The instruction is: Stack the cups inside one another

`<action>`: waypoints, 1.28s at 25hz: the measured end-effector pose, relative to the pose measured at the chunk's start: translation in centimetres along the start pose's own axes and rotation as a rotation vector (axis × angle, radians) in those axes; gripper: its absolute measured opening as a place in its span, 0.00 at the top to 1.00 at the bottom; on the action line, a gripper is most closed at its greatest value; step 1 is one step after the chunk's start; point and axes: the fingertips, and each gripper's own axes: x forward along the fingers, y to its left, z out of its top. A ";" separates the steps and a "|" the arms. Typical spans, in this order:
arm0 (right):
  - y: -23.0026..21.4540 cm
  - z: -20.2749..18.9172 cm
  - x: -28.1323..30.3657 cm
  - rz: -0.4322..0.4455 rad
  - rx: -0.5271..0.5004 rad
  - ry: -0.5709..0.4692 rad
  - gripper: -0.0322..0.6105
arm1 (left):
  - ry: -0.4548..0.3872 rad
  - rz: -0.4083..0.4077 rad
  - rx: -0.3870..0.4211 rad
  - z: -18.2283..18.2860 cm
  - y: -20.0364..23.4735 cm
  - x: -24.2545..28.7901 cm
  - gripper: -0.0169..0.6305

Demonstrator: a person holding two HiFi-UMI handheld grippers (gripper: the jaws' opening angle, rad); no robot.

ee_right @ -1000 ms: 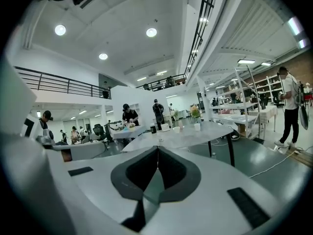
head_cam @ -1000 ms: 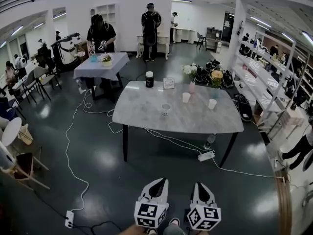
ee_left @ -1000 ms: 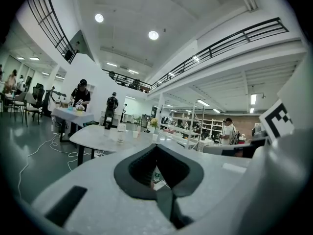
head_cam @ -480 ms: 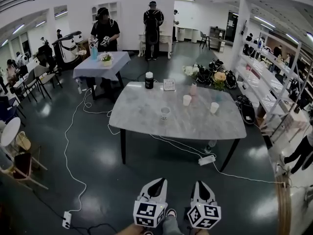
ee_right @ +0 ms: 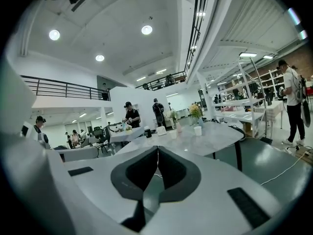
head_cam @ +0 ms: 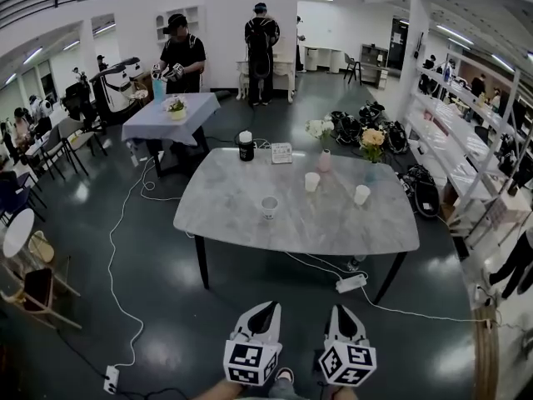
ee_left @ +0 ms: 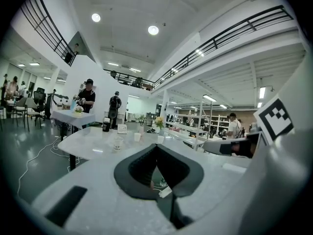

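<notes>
**Both grippers before the worktop, jaws closed.** The left gripper [head_cam: 268, 308] and the right gripper [head_cam: 341, 312] are being held side by side at the near edge of the head view. They are hanging over the dark floor [head_cam: 166, 290] and pointing toward the marble worktop [head_cam: 250, 223], well apart from it. In each gripper view the jaws are meeting at their tips, closed with nothing between them.

Three cups are standing upright and separate on the worktop, none sitting inside another:
- a pale mug [head_cam: 269, 207] near the middle;
- a white cup [head_cam: 311, 182] farther off and to the mug's right;
- a second white cup [head_cam: 361, 194] farther right again.

Along the far edge a dark canister [head_cam: 245, 148] with a white lid, a small card [head_cam: 281, 152] and a pink vase [head_cam: 323, 161] are standing. A power strip [head_cam: 350, 283] is lying on the floor below the worktop's near right side. At the far left a person [head_cam: 181, 57] is standing by a cloth-covered table [head_cam: 171, 115].
</notes>
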 end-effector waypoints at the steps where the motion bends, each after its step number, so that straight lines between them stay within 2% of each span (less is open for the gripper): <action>1: -0.6 0.2 0.6 0.001 0.003 0.002 0.94 | -0.001 0.001 0.002 0.2 -0.1 0.9 0.97; 16: -9.0 2.5 7.6 -0.007 0.012 0.044 0.94 | 0.005 0.001 -0.004 1.1 -2.7 11.9 0.97; 26: -11.7 1.9 10.5 -0.006 0.043 0.085 0.94 | 0.057 0.018 0.025 0.0 -3.2 14.6 0.97; 32: -12.5 2.4 12.4 -0.019 0.045 0.100 0.94 | 0.060 0.015 0.034 0.8 -2.4 16.4 0.97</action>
